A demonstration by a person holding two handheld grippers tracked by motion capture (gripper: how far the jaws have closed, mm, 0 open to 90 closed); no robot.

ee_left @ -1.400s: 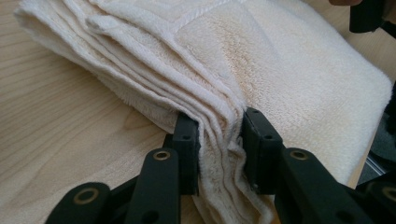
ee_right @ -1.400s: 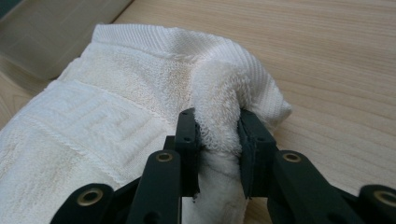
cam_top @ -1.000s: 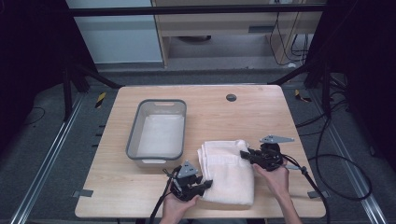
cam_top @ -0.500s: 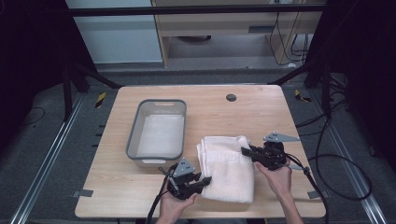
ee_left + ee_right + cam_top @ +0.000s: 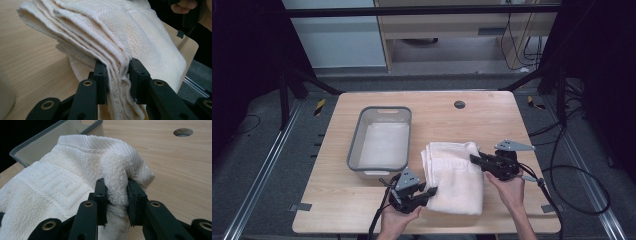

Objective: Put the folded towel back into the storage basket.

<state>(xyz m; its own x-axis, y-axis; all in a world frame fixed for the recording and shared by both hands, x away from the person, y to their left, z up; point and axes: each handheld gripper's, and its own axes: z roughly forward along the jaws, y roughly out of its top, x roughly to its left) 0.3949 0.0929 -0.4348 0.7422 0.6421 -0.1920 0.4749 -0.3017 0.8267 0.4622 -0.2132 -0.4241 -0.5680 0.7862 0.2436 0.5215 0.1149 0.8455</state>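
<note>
A folded cream towel (image 5: 454, 175) lies on the wooden table (image 5: 492, 115), to the right of a grey bin. My left gripper (image 5: 430, 191) is shut on the towel's near left corner; in the left gripper view the stacked layers of the towel (image 5: 112, 37) are pinched between the jaws of the left gripper (image 5: 117, 80). My right gripper (image 5: 473, 159) is shut on the towel's right edge. In the right gripper view a bunched fold of the towel (image 5: 75, 175) sits between the pads of the right gripper (image 5: 116, 201). The towel is lifted slightly at both grips.
A grey plastic bin (image 5: 382, 140) with a pale inside stands left of the towel; its corner (image 5: 50, 137) is close behind the towel. A round hole (image 5: 459, 104) marks the table's far side. Cables trail off the right edge.
Both grippers have risen a little, each still holding the towel, so the towel's gripped edges have come up off the table.
</note>
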